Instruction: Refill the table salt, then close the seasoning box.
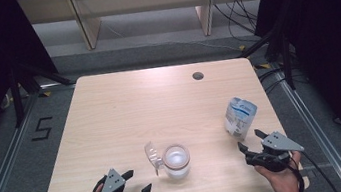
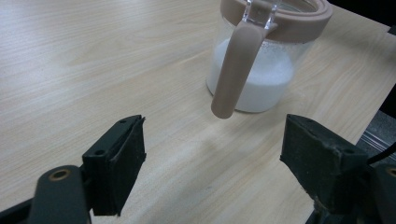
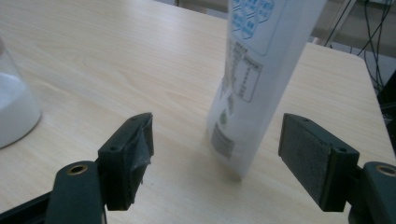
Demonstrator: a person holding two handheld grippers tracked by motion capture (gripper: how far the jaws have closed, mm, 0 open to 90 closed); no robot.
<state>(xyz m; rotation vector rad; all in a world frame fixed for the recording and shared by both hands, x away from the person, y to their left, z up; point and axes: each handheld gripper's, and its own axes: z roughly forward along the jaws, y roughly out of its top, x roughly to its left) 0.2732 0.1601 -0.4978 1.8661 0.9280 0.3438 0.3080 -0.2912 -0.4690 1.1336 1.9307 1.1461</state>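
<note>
While both hand-held grippers sit at the near edge, nothing is gripped.
left hand-held gripper (image 1: 139, 180): near left of tabletop, held in a hand, jaws wide apart, nothing between them; points toward the jar, just short of it.
left pads (image 2: 133, 158): bare in the left gripper view, jar handle hangs beyond the gap, not touching.
right hand-held gripper (image 1: 251, 139): near right, held in a hand, jaws spread wide, nothing clamped; pouch stands just beyond the tips.
right pads (image 3: 310, 156): clear of the pouch in the right gripper view; pouch base sits past the gap, slightly right of centre.
jar (image 1: 176, 161): near centre of tabletop, upright, clear glass, tan rim, white powder in lower part.
jar handle (image 2: 236, 70): tan strap hanging down the side that faces the left gripper.
lid (image 1: 152, 155): clear, hinged open, tilted up on jar's left side.
pouch (image 1: 240, 117): right side, farther than right gripper, standing, leaning a bit, white with blue print.
tabletop (image 1: 124, 107): light wood, far half bare.
cable hole (image 1: 198, 76): far, right of centre.
</note>
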